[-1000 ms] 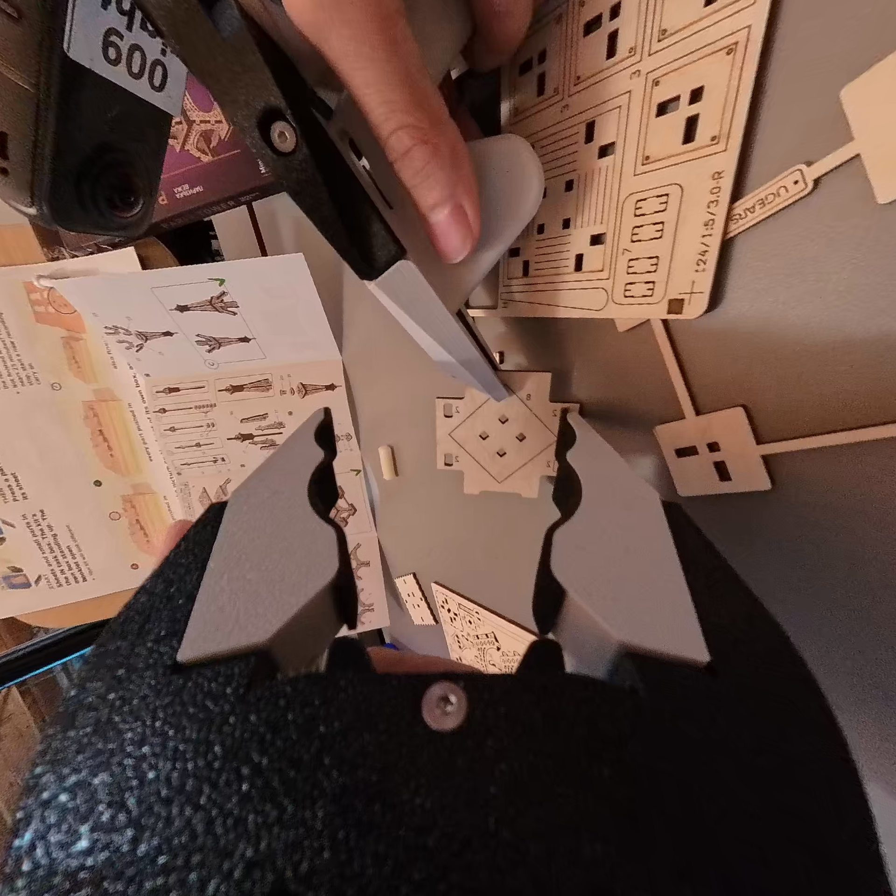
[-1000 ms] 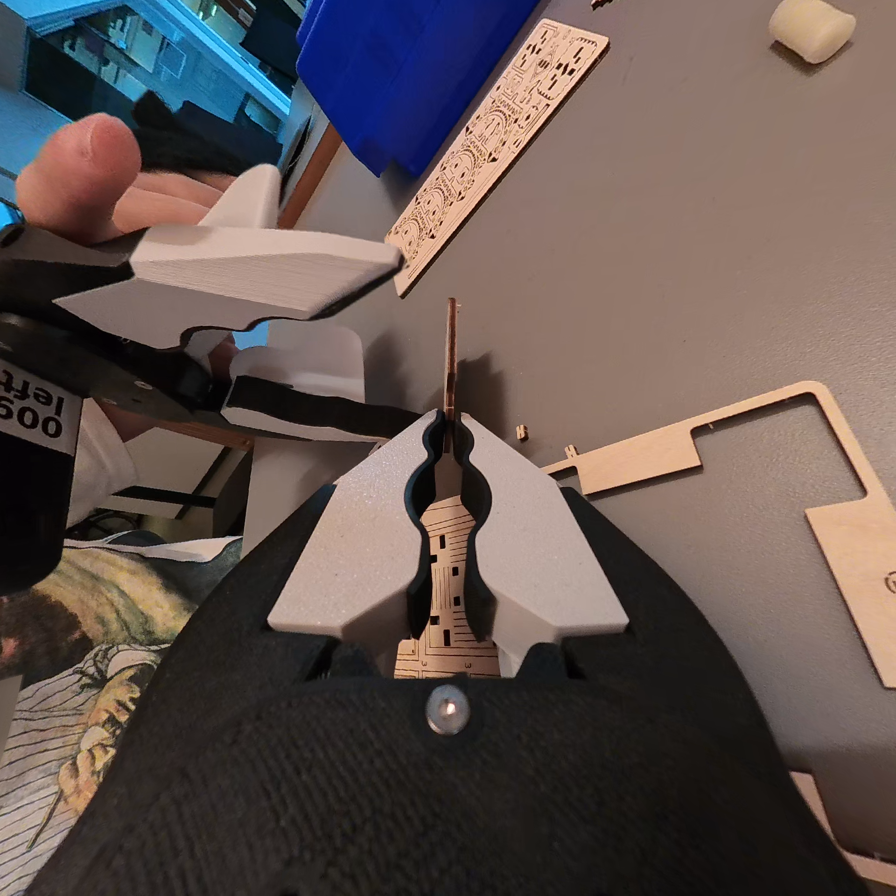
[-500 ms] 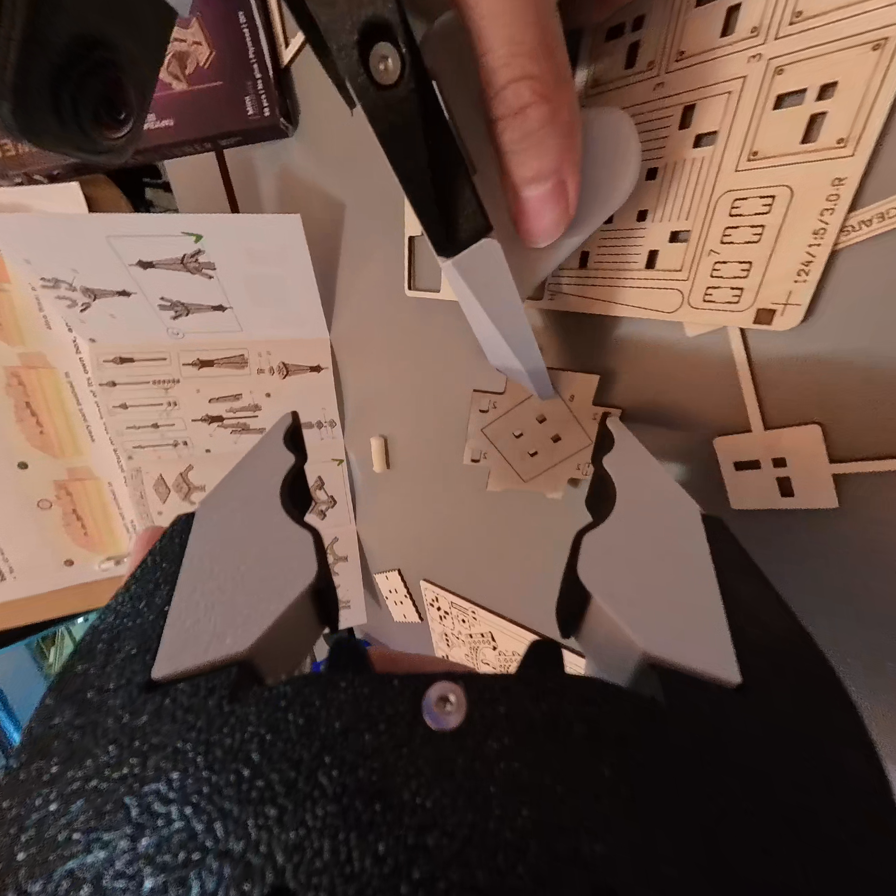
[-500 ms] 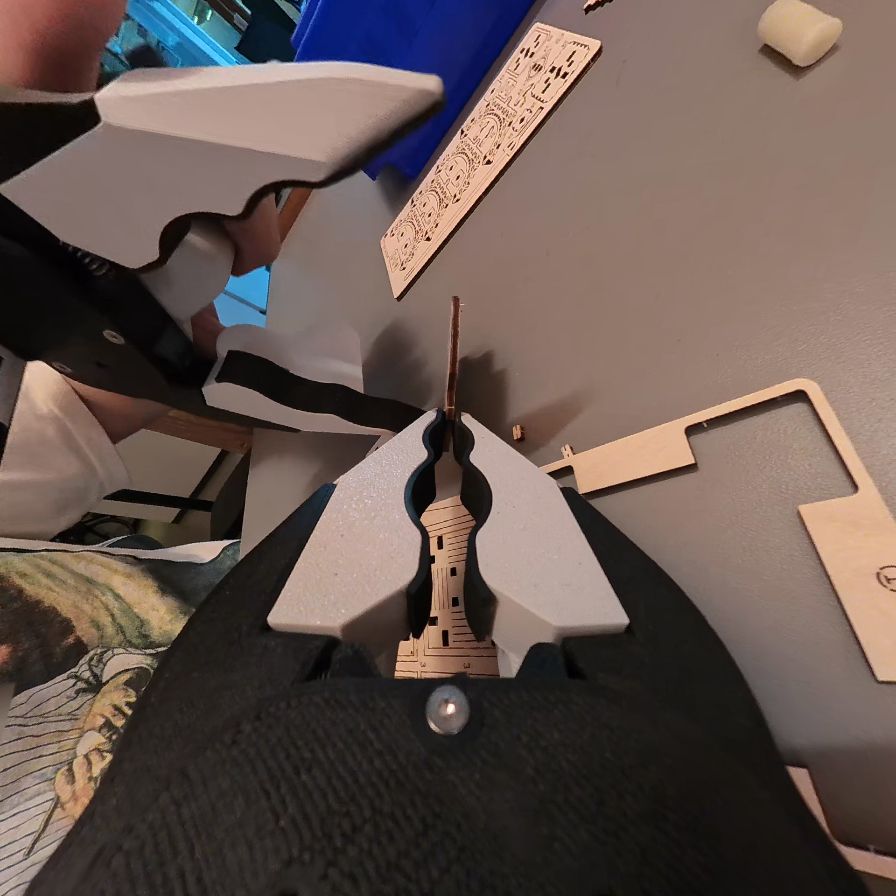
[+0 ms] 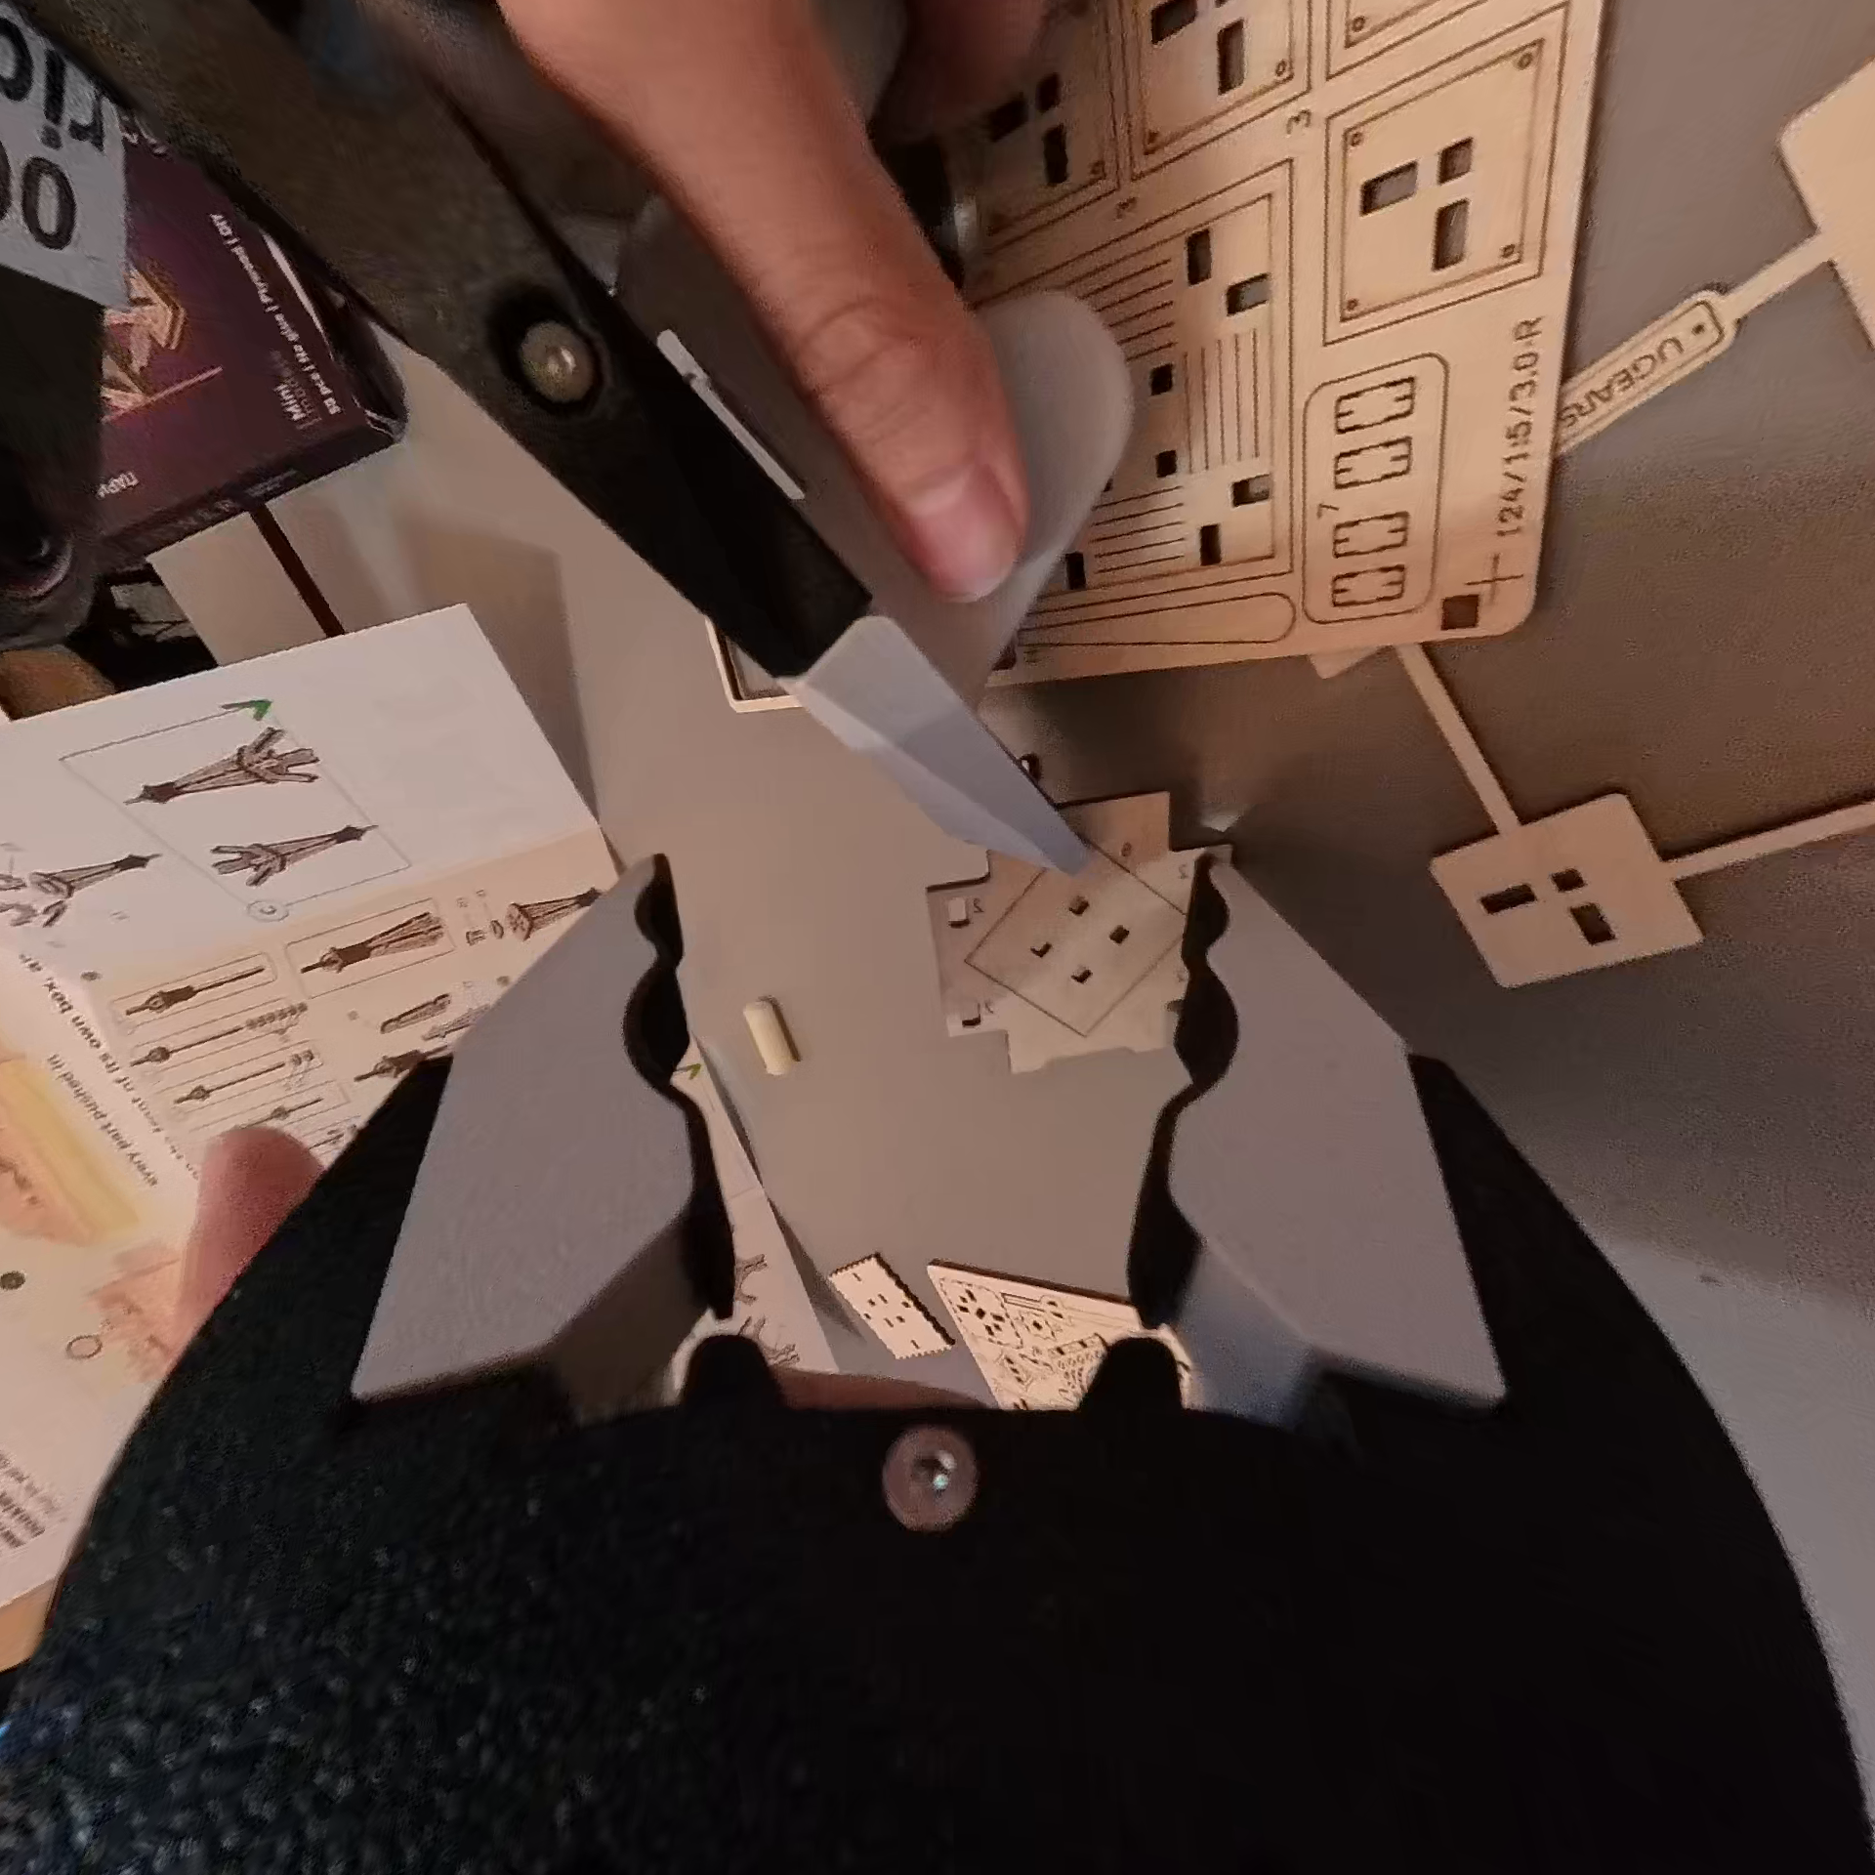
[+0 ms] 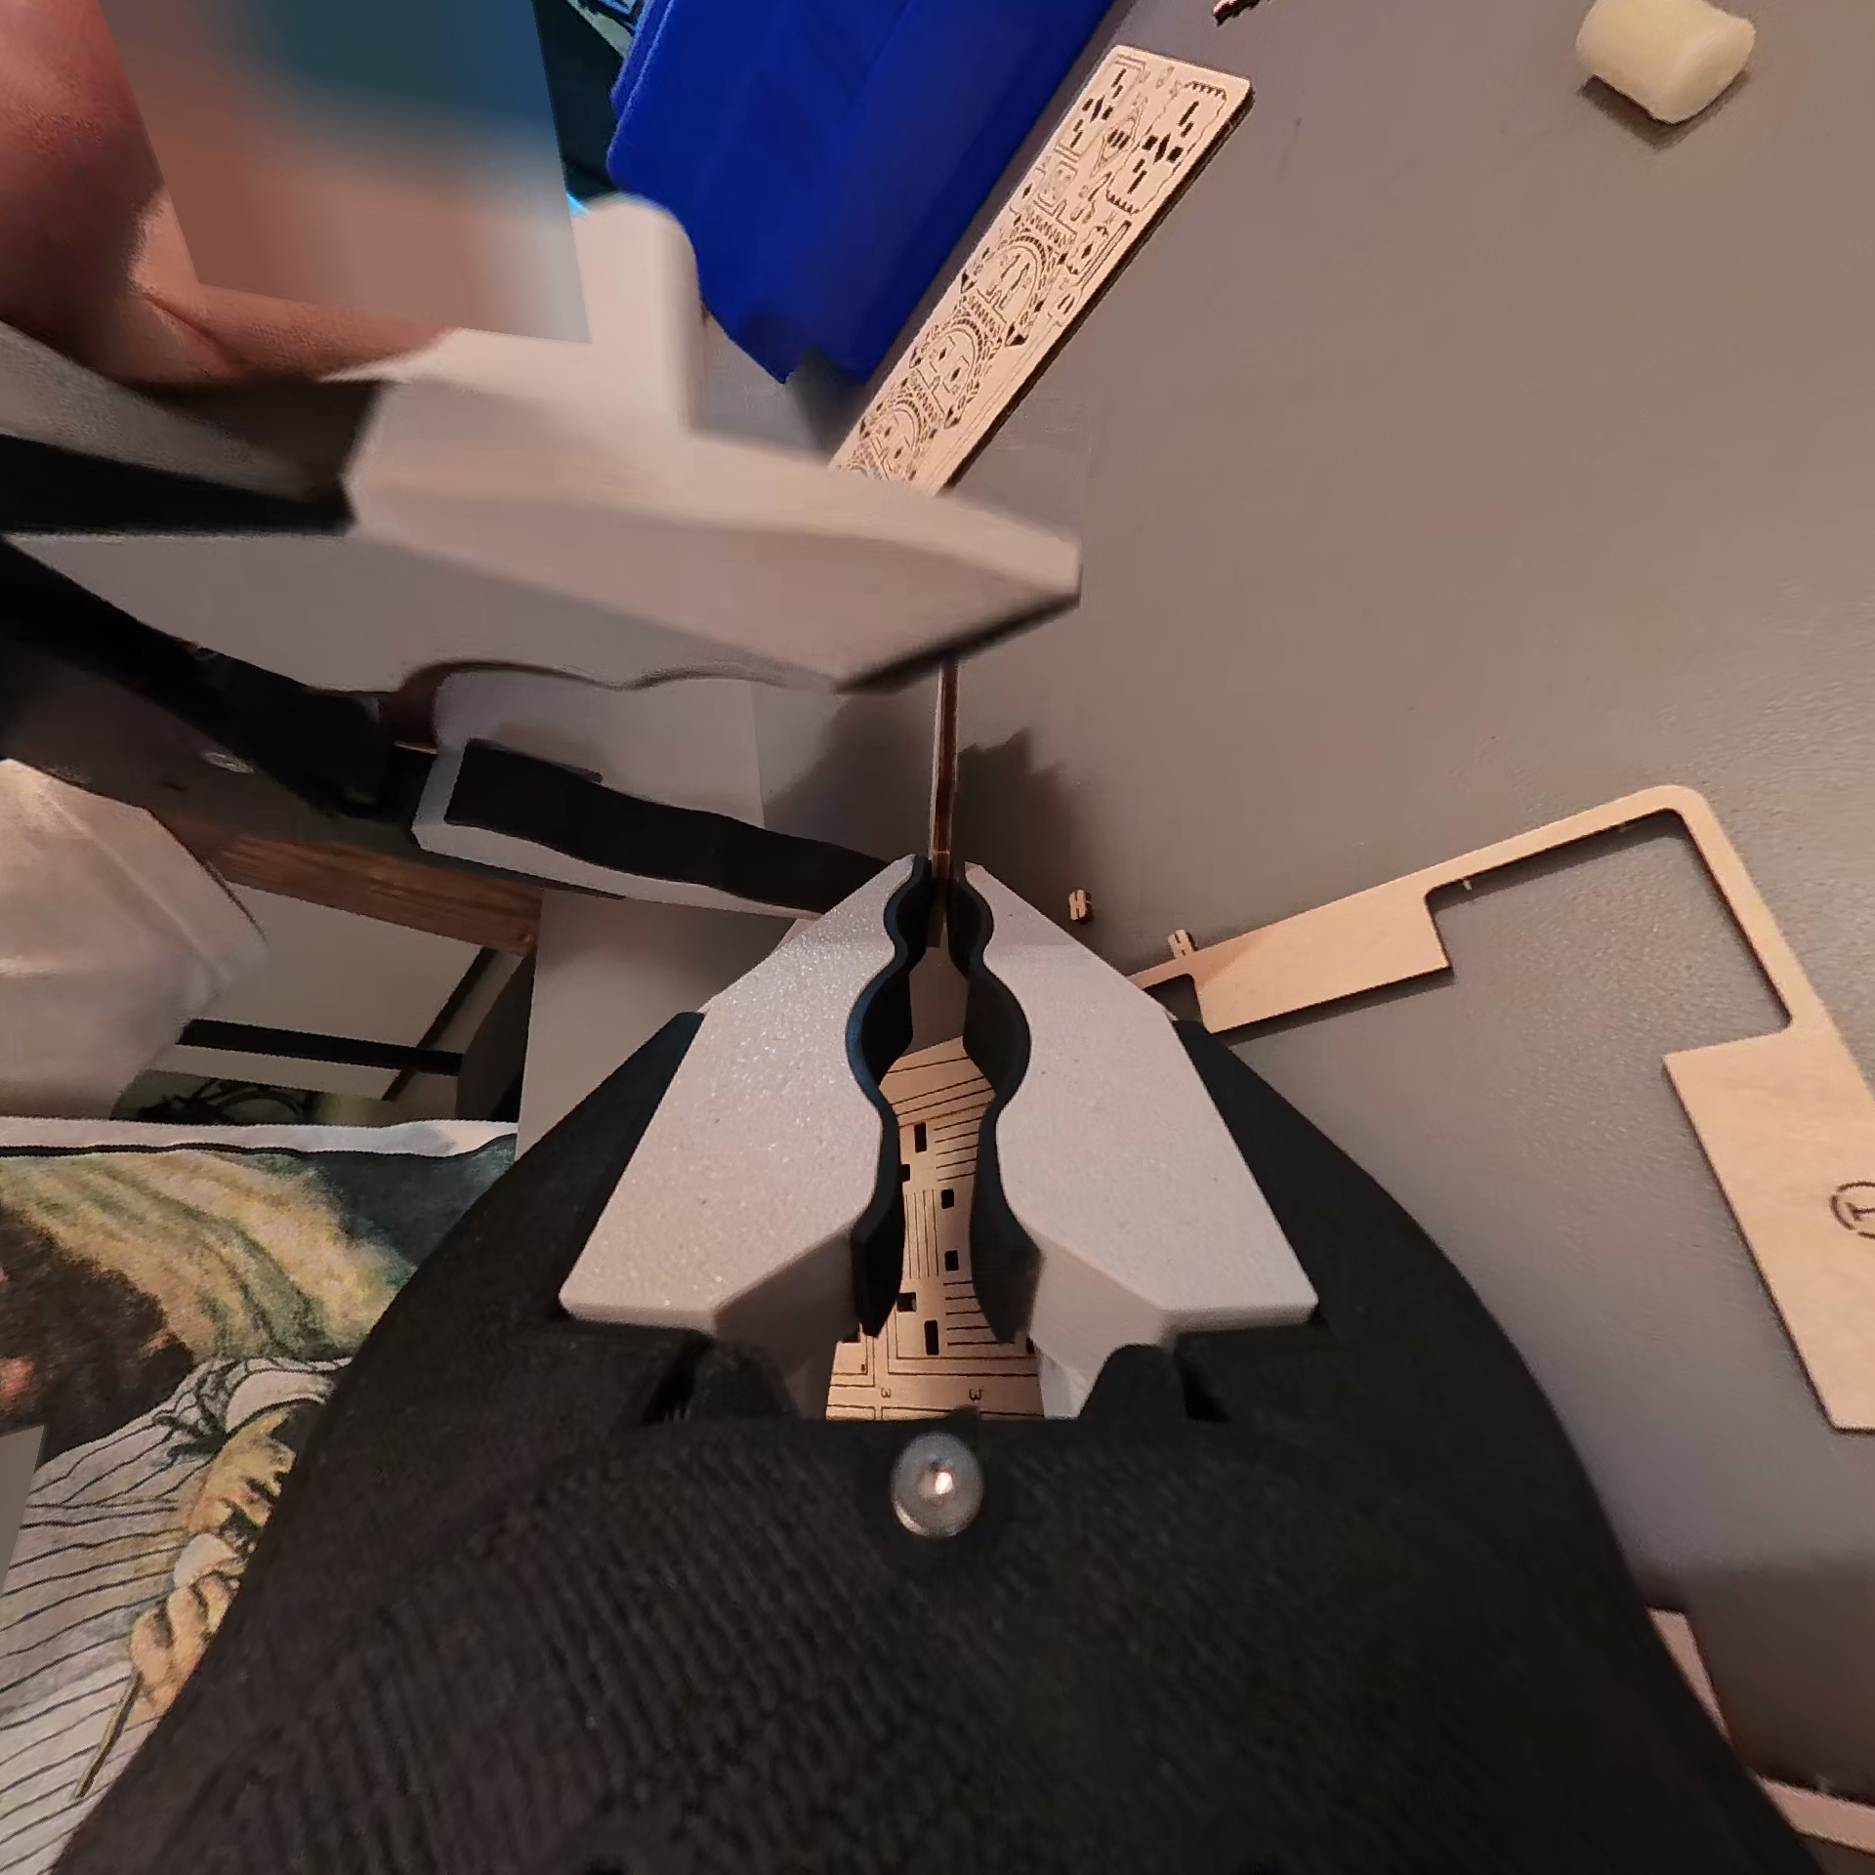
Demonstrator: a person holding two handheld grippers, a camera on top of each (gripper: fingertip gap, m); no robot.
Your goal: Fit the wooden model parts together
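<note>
Right gripper (image 6: 946, 862): jaws nearly together, pinching a thin wooden part (image 6: 948, 771) by its lower edge. The part stands on edge, pointing forward out of the tips, seen edge-on as a dark sliver. Its far end reaches just under the grey finger of the left gripper (image 6: 710, 599), which crosses the right wrist view from the left; whether they touch cannot be told, as that finger is blurred.

Left gripper (image 5: 928, 883): jaws spread wide, nothing between them. It hangs over the grey table (image 5: 1623, 1167), looking down. Between its fingers lies a flat square wooden piece (image 5: 1065, 949) with four small slots at its centre and notched corners. The closed tip of the right gripper (image 5: 1055, 847) comes down from the upper left and meets this square piece near its top edge; the thin part itself cannot be made out from here. A hand (image 5: 842, 304) holds the right gripper, one finger lying along it.

Around: a small pale peg (image 5: 769, 1035) just left of the square piece. A laser-cut wooden sheet (image 5: 1370, 355) beyond, upper right. A small square wooden tab with slots (image 5: 1563, 893) to the right, on thin sprues. An instruction leaflet (image 5: 254, 862) on the left, partly under the left finger. A dark purple box (image 5: 223, 355) at upper left. Two small cut pieces (image 5: 893, 1309) close to the gripper body.

Right wrist view: a patterned wooden strip (image 6: 1055, 274) lies farther off, beside something blue (image 6: 842, 162); an emptied wooden frame (image 6: 1522, 913) to the right; a pale cylinder (image 6: 1664, 61) at top right.
</note>
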